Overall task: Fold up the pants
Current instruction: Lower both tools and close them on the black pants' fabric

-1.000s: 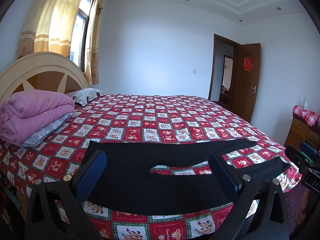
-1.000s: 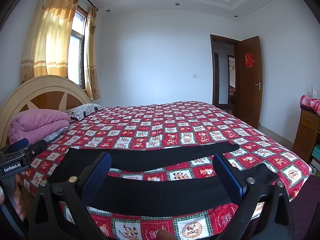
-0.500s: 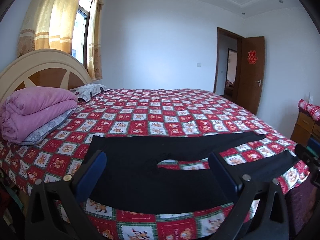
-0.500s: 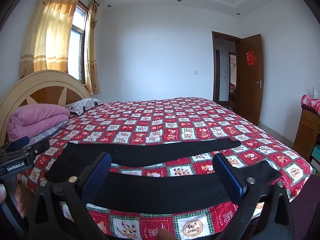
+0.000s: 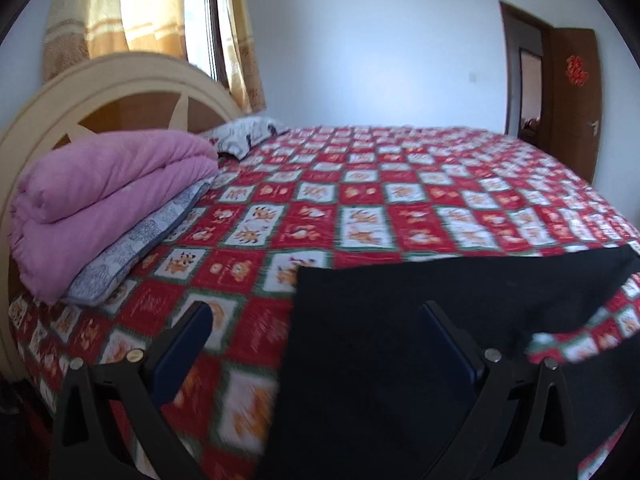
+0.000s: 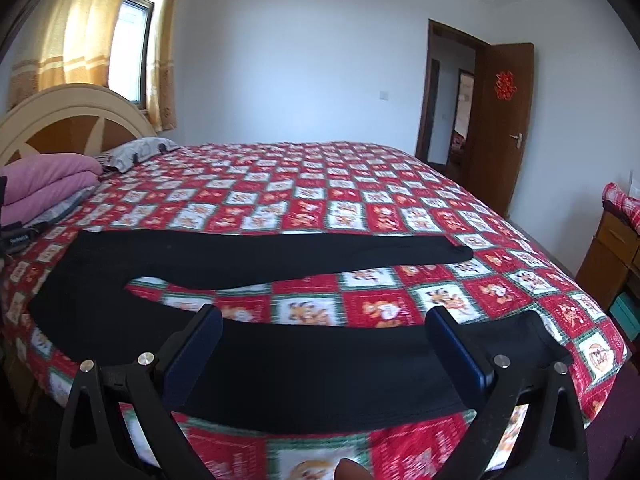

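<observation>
spreading wide, the left gripper [image 5: 316, 344] holds nothing, its blue-padded fingers [image 5: 184, 348] apart above the near edge of the bed. under and beyond the right-hand finger lies the waist end of the black pants [image 5: 400, 320], flat on the red patchwork quilt [image 5: 360, 200]; the left-hand finger hangs over bare quilt just beside that cloth edge. this view is smeared with blur, so small detail is lost.

the right gripper [image 6: 324, 336] is likewise parted and empty. between and just past its fingers [image 6: 456, 344] runs the near leg of the pants, stretching across to the bed's corner past the right-hand finger. beyond the fingertips a strip of quilt shows, then the far leg [image 6: 320, 252] lying roughly alongside the near one, the two joined at the waist off to the left-hand side. a dark bit of the other tool [image 6: 18, 236] pokes in at the far left edge.

further off past the left-hand fingers sits a folded pink duvet [image 5: 108, 200] on a grey patterned cushion [image 5: 136, 248], against the rounded headboard [image 5: 120, 80], with a pillow [image 5: 248, 136] behind. a curtained window [image 6: 132, 44] stands above. past the right-hand fingers are a wooden cabinet [image 6: 612, 256] and an open brown door [image 6: 504, 128].
</observation>
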Demonstrator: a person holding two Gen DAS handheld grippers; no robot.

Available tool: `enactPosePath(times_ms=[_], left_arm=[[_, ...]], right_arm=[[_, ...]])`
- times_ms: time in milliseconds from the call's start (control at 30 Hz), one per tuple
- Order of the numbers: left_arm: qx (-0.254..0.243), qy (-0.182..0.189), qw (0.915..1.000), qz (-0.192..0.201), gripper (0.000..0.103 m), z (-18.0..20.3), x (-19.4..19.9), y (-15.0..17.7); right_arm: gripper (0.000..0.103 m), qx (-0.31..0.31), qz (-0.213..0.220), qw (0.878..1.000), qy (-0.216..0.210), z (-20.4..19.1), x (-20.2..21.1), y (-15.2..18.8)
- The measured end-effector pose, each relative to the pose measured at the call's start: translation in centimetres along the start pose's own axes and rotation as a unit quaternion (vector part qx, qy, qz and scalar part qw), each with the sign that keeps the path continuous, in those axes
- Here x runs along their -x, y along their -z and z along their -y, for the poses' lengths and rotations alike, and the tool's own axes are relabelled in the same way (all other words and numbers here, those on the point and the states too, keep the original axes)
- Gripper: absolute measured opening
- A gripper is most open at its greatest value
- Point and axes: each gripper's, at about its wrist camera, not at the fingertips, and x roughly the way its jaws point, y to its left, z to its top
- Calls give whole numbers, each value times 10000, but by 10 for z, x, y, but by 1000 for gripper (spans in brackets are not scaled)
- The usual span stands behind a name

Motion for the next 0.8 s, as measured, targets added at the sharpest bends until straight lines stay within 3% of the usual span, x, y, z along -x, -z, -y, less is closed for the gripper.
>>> enactPosePath(times_ms=[133,200,333,433,467,500,600,667,800], left_arm=[[64,188,9978,-626,103,-12,-69,-15],[233,358,9949,-910,96,-17,-99,-17],[324,661,9873,-1411,78,-16,-143,-17],[372,839,9812,-1695,55,-18,-162,-12],[419,951,9790,-1753,41,-19,-166,-11],[487,1144,9756,-1807,33,-21,-169,-9],[703,1418,9703,-1830,22,-25,-171,-8],[648,1467,9691,-1877,19,-22,-173,-8],[354,1350,9745,-1760,19,-14,-175,-9]], right_arm=[[102,-142,-329,9992,187,36,-37,-14],[102,-249,-427,9987,154,49,-51,-22],[102,-377,-517,9971,414,88,-82,-46],[102,-466,-731,9953,440,116,-109,-61],[102,-560,-852,9938,442,130,-122,-67],[102,-637,-939,9925,455,140,-132,-70],[101,-956,-1324,9851,538,179,-171,-81],[101,-1120,-1473,9804,675,205,-194,-89],[80,-1409,-1767,9713,742,242,-239,-98]])
